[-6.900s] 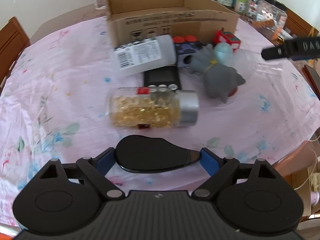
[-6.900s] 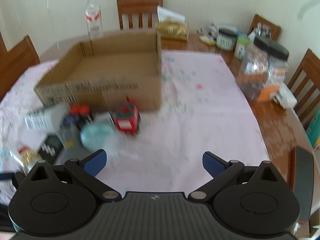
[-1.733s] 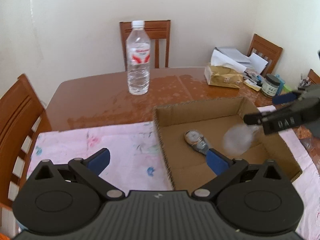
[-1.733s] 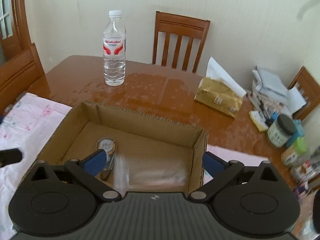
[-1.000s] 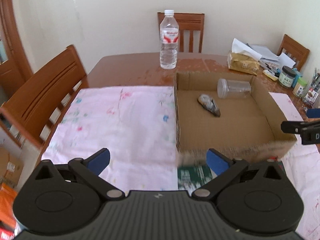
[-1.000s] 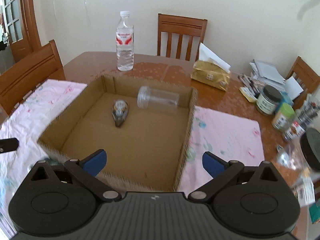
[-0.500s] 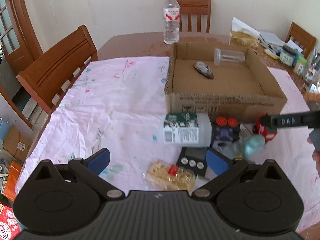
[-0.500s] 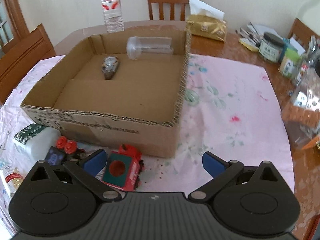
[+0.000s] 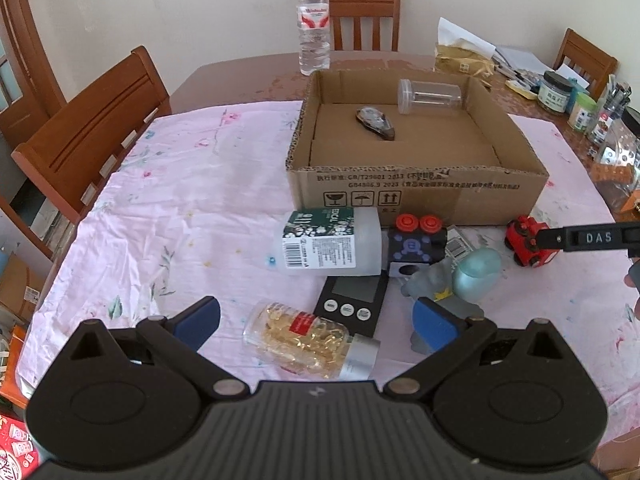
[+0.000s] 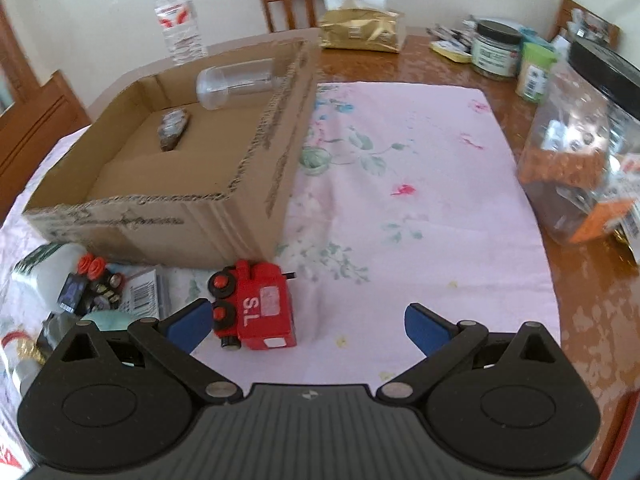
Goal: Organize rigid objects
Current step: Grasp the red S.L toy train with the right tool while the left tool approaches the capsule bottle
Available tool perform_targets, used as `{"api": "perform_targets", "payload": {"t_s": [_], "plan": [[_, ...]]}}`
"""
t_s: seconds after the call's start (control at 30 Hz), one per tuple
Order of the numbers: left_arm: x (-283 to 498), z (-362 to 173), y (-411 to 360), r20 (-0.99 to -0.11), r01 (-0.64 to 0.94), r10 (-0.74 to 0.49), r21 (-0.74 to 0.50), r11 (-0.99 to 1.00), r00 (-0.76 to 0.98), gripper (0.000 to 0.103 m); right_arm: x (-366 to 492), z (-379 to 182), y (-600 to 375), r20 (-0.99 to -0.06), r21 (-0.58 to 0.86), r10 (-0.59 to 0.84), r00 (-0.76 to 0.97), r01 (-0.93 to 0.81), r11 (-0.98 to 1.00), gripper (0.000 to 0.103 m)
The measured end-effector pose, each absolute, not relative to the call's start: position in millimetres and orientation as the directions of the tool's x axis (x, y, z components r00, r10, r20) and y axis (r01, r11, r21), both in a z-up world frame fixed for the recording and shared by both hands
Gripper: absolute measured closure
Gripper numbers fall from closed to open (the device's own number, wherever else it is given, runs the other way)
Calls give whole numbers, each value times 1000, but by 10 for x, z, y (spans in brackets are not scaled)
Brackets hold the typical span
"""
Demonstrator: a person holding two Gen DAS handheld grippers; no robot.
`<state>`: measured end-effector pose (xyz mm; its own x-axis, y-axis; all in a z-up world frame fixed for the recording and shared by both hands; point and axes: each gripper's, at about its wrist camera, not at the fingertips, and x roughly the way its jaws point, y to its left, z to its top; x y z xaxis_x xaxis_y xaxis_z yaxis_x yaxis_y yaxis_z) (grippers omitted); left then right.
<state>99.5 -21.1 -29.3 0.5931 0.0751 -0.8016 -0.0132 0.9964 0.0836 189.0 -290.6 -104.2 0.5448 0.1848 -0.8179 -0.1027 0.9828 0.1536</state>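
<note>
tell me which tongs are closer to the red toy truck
Right. The right tongs are open with the red toy truck just inside their left fingertip. The left tongs hover over the capsule bottle, well left of it.

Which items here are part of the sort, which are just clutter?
Job: cardboard box, clear jar and dark object inside it; white bottle, capsule bottle, red toy truck, scale.

Clutter: water bottle, tissue pack, condiment jars.
</note>
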Motion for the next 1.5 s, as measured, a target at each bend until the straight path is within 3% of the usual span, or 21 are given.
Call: {"api": "perform_targets", "payload": {"t_s": [0.3,0.67,0.73,1.0,1.3,1.5], "plan": [[1046,-352,-137,-820,1,65,79,997,568,1,2079,-1057,-2660,-783,151,379,494,-440,885,0],[1091,-499,206,-844,-16,89,94,995,528,1,1911,-1119,-2514,-838,295,486,247,-544,786,0],[1108,-518,235,-848,9,74,92,996,525,1,1806,-1124,-2462,-849,294,482,219,-561,774,0],[1037,-672,248,-870,167,-46,42,985,491,1,1672,-1191,-2466,-885,11,272,378,-568,823,0],[967,-915,241,-868,264,-165,-40,964,468,1,1656,-1238,-2540,-861,-3,282,424,-558,830,0],[1040,-1078,170,-875,279,-179,-53,959,449,1,1659,-1237,-2482,-870,-8,245,428,-508,861,0]]}}
